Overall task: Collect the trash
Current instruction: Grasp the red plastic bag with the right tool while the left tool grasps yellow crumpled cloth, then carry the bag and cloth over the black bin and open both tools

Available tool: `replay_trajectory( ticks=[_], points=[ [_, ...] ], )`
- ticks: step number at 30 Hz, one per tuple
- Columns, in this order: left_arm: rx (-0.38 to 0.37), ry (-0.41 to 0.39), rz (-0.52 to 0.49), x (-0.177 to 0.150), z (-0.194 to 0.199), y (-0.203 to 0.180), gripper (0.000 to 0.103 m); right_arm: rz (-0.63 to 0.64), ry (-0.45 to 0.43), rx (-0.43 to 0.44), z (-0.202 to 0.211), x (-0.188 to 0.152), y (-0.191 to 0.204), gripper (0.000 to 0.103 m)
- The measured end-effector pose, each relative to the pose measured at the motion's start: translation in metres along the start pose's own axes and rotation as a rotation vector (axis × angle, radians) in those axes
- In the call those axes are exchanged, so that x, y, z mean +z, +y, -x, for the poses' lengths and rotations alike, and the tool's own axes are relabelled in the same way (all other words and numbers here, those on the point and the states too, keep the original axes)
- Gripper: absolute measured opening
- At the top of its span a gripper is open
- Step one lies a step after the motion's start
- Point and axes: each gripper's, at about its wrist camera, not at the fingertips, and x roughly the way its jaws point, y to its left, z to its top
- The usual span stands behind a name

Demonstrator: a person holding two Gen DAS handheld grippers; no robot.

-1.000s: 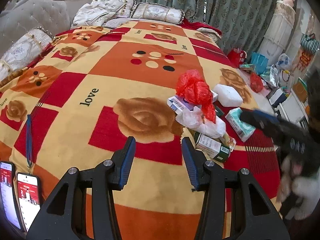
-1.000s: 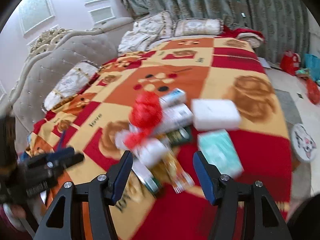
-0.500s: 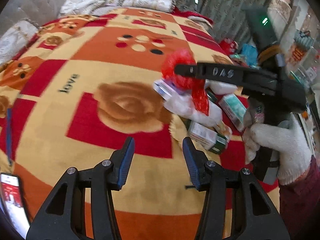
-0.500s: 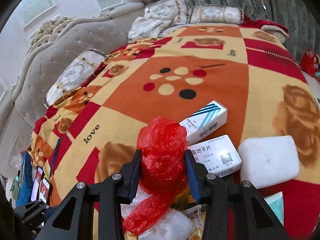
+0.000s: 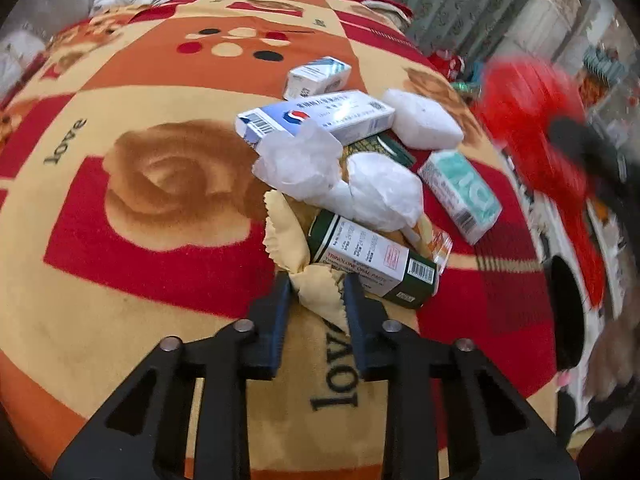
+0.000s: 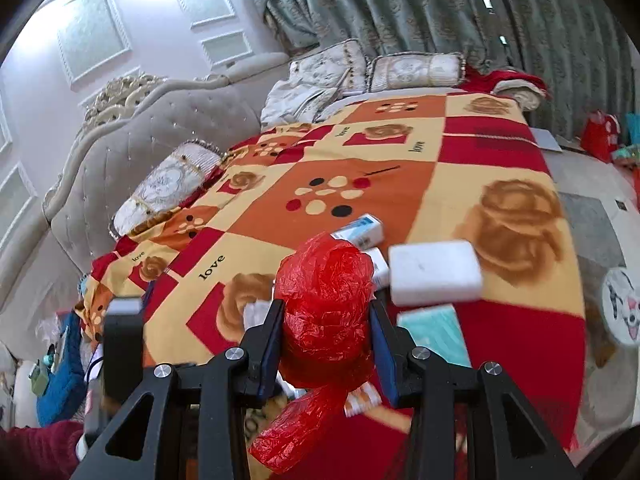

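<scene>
the left gripper has just been closing and pinches the yellow cloth beside the litter on the blanket; the right gripper clamps the red plastic bag, lifted above the pile.

In the left view the red bag is motion-blurred; a white bag hides part of the green box.

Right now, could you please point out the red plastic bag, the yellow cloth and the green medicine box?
red plastic bag (image 6: 326,312): right wrist view, crumpled middle between the fingers.
yellow cloth (image 5: 320,290): left wrist view, corner between the fingers.
green medicine box (image 5: 372,258): left wrist view, white label face.
</scene>
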Motion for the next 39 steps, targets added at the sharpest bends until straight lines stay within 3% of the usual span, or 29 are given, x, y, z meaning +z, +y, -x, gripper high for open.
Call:
replay_trajectory(
  ticks=[7,14,39],
  points=[
    [-0.023,-0.047,-0.007,-0.010,0.040,-0.003,0.017,0.003,-0.013,-0.040,0.031,-0.029,-0.002,0.039],
    [-0.055,-0.078,-0.092,-0.020,0.067,-0.046,0.017,-0.023,-0.031,-0.062,0.057,-0.051,-0.003,0.039],
    [-0.155,-0.086,-0.345,-0.026,0.059,-0.204,0.017,-0.173,-0.129,-0.284,0.181,-0.106,-0.083,0.039]
  ],
)
